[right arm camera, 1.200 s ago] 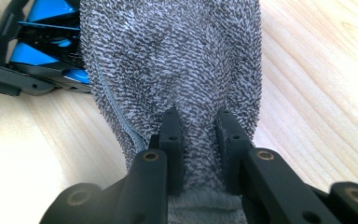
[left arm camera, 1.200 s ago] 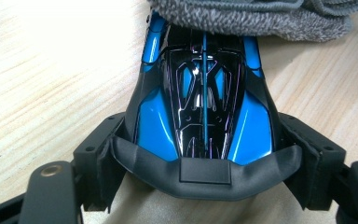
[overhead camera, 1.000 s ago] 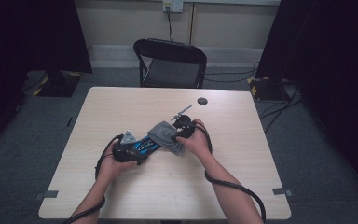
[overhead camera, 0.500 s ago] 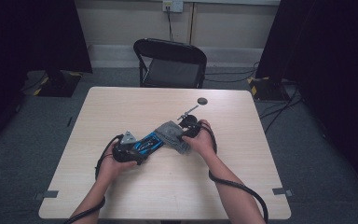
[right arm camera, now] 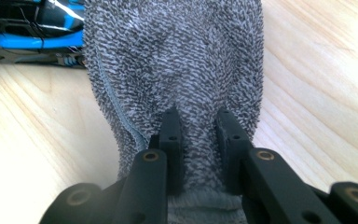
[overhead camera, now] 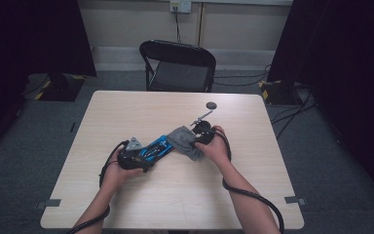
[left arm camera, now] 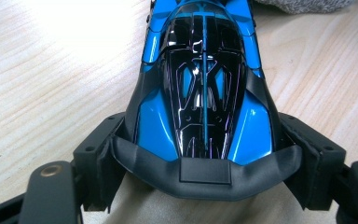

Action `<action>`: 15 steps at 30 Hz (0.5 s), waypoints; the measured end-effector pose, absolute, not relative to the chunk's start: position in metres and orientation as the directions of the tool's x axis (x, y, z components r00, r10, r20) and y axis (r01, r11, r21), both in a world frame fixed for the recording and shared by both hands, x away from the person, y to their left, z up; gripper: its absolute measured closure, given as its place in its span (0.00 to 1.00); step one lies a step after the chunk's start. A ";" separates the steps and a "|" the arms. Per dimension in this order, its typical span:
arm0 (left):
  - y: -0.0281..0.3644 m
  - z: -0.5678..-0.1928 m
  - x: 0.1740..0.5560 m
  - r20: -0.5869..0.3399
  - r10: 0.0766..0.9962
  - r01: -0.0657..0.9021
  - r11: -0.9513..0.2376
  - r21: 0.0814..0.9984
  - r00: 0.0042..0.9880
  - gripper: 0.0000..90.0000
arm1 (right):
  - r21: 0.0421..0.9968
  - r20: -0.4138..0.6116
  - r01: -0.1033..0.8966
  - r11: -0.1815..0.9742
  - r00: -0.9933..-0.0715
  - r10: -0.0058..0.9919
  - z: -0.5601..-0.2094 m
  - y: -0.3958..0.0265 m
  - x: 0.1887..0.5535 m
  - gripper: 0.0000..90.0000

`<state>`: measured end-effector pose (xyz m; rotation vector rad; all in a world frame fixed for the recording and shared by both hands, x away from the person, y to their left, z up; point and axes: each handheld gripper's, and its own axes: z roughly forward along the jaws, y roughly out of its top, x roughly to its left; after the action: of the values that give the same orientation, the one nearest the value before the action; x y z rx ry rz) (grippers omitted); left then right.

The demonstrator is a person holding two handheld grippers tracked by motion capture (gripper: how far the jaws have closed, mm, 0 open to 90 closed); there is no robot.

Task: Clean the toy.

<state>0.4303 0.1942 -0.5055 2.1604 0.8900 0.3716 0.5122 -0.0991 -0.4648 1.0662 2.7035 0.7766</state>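
A blue and black toy car (overhead camera: 155, 148) is seen near the middle of the table (overhead camera: 126, 112), lying slantwise with one end toward 8 o'clock and the other toward 2 o'clock. In the left gripper view the car (left arm camera: 204, 84) is clamped at its black end between the two jaws of the left gripper (left arm camera: 204, 172), which stand wide against its sides; in the high view the left gripper (overhead camera: 134, 155) is held by the left hand (overhead camera: 117, 171) at the car's 8 o'clock end. A grey towel (overhead camera: 185, 141) is laid just at the car's 2 o'clock end, touching or overlapping it; which of the two cannot be told. In the right gripper view the grey towel (right arm camera: 177, 65) is pinched in a fold between the narrow jaws of the right gripper (right arm camera: 199, 121), with the car (right arm camera: 32, 28) seen at 10 o'clock beyond the cloth. In the high view the right gripper (overhead camera: 200, 130) is held by the right hand (overhead camera: 215, 148) at the towel's 3 o'clock side. A small dark round object (overhead camera: 211, 105) is seen on the table at 1 o'clock from the towel, well apart. Beyond the table's far edge, at 12 o'clock, a black folding chair (overhead camera: 177, 66) is placed.
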 end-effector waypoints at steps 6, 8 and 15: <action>0.194 -0.506 0.430 -0.018 0.701 0.481 -0.470 0.740 0.712 0.27 | 0.507 0.057 0.605 0.614 -0.734 0.676 -0.465 -0.109 0.511 0.84; 0.194 -0.506 0.430 -0.020 0.704 0.484 -0.466 0.741 0.710 0.27 | 0.505 0.056 0.606 0.614 -0.733 0.678 -0.465 -0.112 0.510 0.84; 0.194 -0.505 0.429 -0.023 0.702 0.486 -0.468 0.738 0.712 0.25 | 0.511 0.046 0.609 0.607 -0.725 0.688 -0.462 -0.119 0.508 0.84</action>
<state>0.4292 0.1945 -0.5055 2.1594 0.8988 0.3663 0.5085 -0.1194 -0.4624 1.0870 2.6748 0.7629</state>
